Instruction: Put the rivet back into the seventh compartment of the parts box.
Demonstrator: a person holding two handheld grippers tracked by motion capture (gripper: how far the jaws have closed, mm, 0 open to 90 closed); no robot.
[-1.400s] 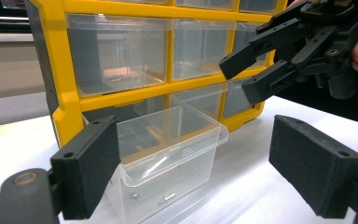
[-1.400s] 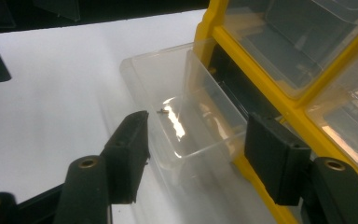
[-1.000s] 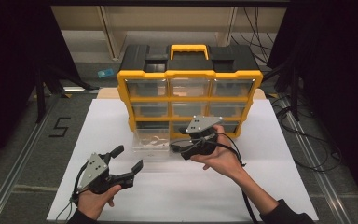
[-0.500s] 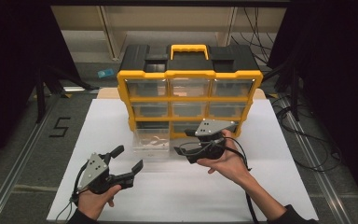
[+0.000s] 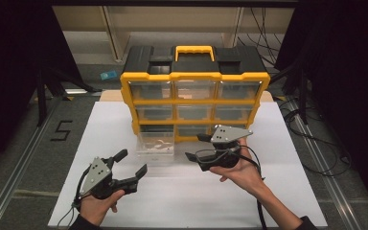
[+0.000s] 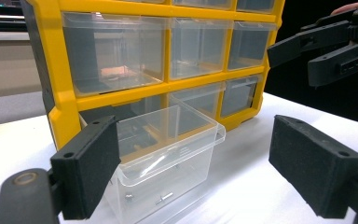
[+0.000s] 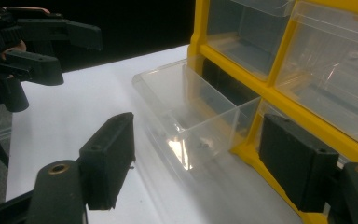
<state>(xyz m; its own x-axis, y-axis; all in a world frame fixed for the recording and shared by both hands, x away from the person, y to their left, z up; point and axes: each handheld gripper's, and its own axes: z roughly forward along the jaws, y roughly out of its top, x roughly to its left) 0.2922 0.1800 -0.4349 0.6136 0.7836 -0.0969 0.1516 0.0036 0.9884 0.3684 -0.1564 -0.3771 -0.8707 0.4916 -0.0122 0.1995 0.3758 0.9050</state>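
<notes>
The right gripper [image 5: 195,147] has slid away from the clear drawer [image 5: 155,145] toward the right side of the table, and its jaws have just been opening with nothing between them.

One yellow organiser [image 5: 194,76], nine drawer slots in three rows. One clear drawer [image 5: 155,143] pulled out on table. Two grippers [image 5: 133,167] [image 5: 194,147], two hands.
</notes>
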